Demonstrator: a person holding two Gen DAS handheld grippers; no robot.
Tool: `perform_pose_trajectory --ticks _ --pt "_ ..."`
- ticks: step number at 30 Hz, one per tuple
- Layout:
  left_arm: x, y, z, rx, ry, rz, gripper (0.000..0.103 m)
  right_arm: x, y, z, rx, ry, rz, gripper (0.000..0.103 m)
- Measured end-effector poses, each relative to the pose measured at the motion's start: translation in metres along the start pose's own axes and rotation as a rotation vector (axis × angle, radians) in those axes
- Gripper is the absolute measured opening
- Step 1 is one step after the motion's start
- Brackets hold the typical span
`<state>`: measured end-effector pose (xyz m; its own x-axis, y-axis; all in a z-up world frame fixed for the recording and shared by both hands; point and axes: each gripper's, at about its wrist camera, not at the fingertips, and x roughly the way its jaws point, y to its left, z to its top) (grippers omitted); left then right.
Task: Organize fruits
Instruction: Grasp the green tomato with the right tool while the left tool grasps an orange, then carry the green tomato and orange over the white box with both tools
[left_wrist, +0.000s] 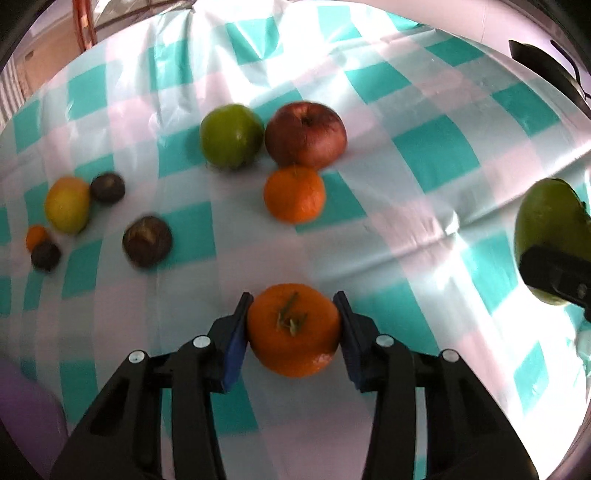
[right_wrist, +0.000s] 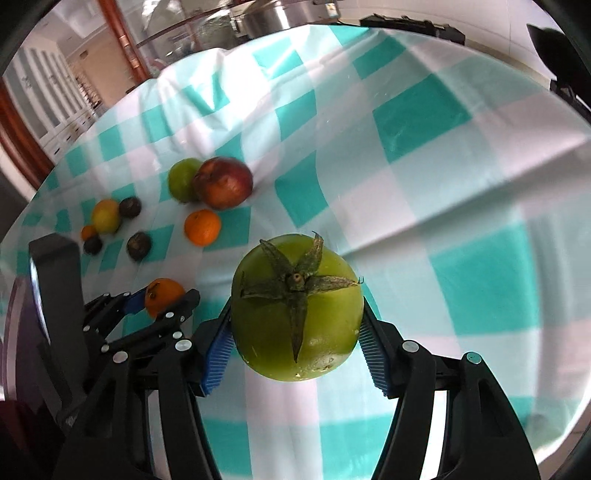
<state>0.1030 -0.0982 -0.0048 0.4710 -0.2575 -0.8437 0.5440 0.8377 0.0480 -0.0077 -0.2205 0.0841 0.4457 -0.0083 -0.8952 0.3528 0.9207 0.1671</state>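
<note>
My left gripper (left_wrist: 293, 325) is shut on an orange tangerine (left_wrist: 293, 328) with a green stem, held above the checked cloth; it also shows in the right wrist view (right_wrist: 162, 295). My right gripper (right_wrist: 295, 317) is shut on a large green fruit with a star-shaped calyx (right_wrist: 297, 308), seen at the right edge of the left wrist view (left_wrist: 550, 236). On the cloth lie a green apple (left_wrist: 231, 136), a red apple (left_wrist: 306, 134) and a second tangerine (left_wrist: 294, 194).
At the left lie a yellow fruit (left_wrist: 67, 204), a small orange fruit (left_wrist: 36, 237) and three dark round fruits (left_wrist: 108, 187) (left_wrist: 147, 242) (left_wrist: 45, 256). The teal-and-white checked tablecloth (left_wrist: 424, 155) is creased. A metal pot (right_wrist: 273, 14) stands beyond the far edge.
</note>
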Motion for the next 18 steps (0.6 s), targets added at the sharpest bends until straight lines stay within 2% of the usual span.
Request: perform_pose_trajectory --ticks 6,12,17,18 --pt "-0.026 -0.019 -0.042 -0.038 0.066 0.028 0.044 -0.029 -0.006 -0.024 -0.112 0.034 0.017 0.061" --pt "-0.075 -0.029 -0.086 -0.124 0.117 0.047 0.044 -0.050 -0.017 -0.047 -0.222 0.042 0.079 0.061" --pt "-0.131 -0.032 -0.105 -0.203 0.053 0.104 0.044 -0.070 -0.010 -0.054 -0.333 0.025 0.157 0.061" --pt "-0.142 -0.024 -0.099 -0.241 0.046 0.090 0.044 -0.075 -0.003 -0.055 -0.366 0.024 0.179 0.061"
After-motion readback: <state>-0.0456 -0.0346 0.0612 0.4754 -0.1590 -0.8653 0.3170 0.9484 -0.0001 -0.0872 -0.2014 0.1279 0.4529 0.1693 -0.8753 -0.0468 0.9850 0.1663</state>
